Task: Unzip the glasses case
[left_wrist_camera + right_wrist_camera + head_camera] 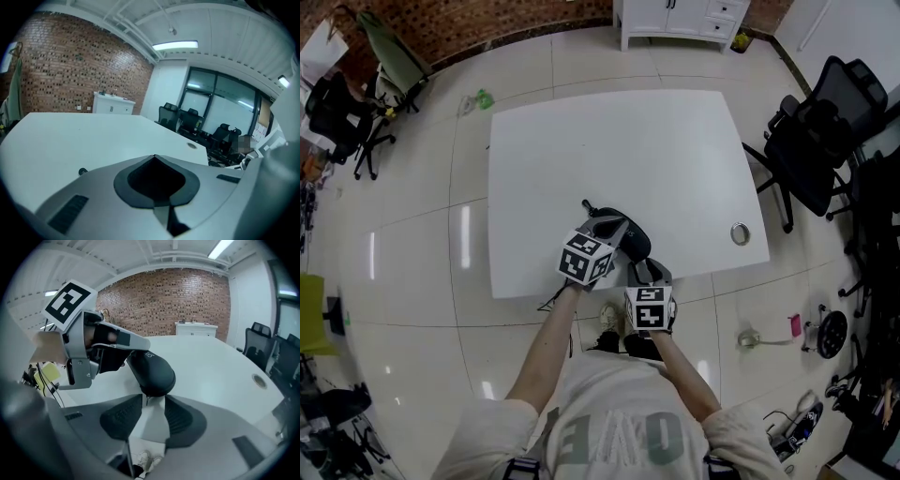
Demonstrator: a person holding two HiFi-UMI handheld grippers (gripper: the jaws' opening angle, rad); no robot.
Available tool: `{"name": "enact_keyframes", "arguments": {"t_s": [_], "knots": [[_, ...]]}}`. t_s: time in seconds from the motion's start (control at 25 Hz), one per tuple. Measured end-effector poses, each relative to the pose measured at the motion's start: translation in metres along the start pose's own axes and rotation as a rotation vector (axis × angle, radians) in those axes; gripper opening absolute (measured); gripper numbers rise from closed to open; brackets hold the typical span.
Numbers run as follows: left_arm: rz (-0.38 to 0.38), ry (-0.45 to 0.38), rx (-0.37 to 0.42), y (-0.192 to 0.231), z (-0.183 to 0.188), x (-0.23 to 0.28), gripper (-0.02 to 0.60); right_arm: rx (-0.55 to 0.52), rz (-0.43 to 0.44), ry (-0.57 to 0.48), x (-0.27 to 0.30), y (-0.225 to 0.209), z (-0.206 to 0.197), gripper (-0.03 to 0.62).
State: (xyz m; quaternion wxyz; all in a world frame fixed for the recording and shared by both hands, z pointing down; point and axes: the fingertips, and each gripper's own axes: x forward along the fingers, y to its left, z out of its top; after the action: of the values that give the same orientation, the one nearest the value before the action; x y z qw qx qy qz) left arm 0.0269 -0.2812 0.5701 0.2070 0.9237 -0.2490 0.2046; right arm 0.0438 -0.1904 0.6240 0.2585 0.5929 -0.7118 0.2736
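A black oval glasses case [630, 239] lies near the front edge of the white table [609, 141]. My left gripper [607, 228] reaches in from the left and is shut on the case's left end, seen clearly in the right gripper view [110, 345]. In the left gripper view its jaws [154, 157] meet at the tips around a dark hollow, and the case itself does not show. My right gripper [149, 401] is open at the case's [151, 371] near end. The small zipper pull [146, 398] hangs just between its fingertips, untouched.
A round cable grommet [741, 233] sits in the table at the right. A small black knob [586, 204] lies just beyond the case. Office chairs [811, 141] stand to the right, a white cabinet [680, 14] at the back. The table's front edge runs right under my grippers.
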Motion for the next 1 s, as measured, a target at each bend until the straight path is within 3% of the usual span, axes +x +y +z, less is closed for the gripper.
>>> {"name": "enact_keyframes", "arguments": {"t_s": [0.16, 0.4, 0.44, 0.52, 0.8, 1.0], "knots": [[0.000, 0.003, -0.010, 0.000, 0.000, 0.001, -0.005, -0.052, -0.036, 0.013, 0.004, -0.002, -0.001, 0.124], [0.001, 0.003, -0.009, 0.001, 0.002, 0.004, -0.005, -0.025, -0.016, 0.050, 0.006, -0.002, -0.001, 0.115], [0.002, 0.001, -0.010, 0.001, 0.002, 0.004, -0.005, -0.034, -0.012, 0.052, 0.004, -0.002, -0.002, 0.104], [0.004, -0.004, -0.012, 0.000, 0.003, 0.005, -0.005, -0.076, -0.012, 0.057, 0.002, -0.001, -0.004, 0.002], [-0.008, 0.012, 0.018, 0.000, 0.002, 0.007, -0.005, -0.196, 0.005, 0.072, 0.000, -0.006, -0.005, 0.000], [-0.024, 0.018, 0.019, 0.000, 0.000, 0.006, -0.005, -0.186, -0.015, 0.082, 0.001, -0.029, -0.005, 0.000]]}}
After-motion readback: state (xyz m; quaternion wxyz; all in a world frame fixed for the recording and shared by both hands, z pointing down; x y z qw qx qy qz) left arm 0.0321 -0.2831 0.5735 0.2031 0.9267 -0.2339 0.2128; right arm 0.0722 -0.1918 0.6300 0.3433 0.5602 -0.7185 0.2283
